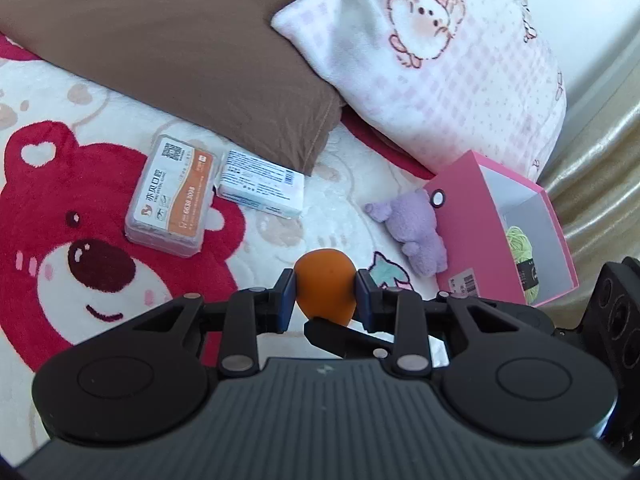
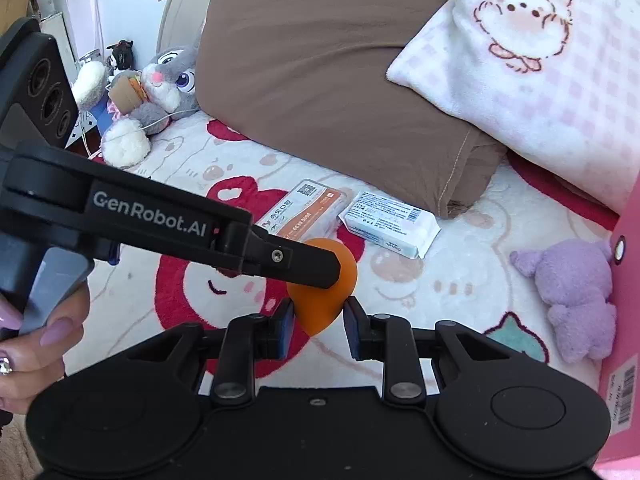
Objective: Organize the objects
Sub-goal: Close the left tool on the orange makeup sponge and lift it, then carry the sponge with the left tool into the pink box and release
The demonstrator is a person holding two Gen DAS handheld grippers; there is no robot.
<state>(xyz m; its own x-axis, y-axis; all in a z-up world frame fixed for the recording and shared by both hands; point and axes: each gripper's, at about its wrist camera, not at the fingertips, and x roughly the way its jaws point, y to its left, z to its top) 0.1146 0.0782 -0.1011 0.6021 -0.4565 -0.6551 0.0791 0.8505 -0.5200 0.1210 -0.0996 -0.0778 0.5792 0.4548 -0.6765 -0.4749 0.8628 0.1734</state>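
1. Left gripper (image 1: 325, 289) of mine pinches the orange sponge egg (image 1: 326, 280) at lower centre, pads on its wide middle; pink box (image 1: 460, 208) sits right.
2. Right gripper (image 2: 318, 318) squeezes the egg's narrow tip (image 2: 320, 316), centre frame. I judge it light, soft, squashy; grip gently.

Left gripper (image 1: 325, 294) is pointing downward, both pads pressing a held item. Right gripper (image 2: 318, 322) is clamping the same item from the other side, angled down alike. A hand (image 2: 28, 344) is gripping the left gripper's handle.
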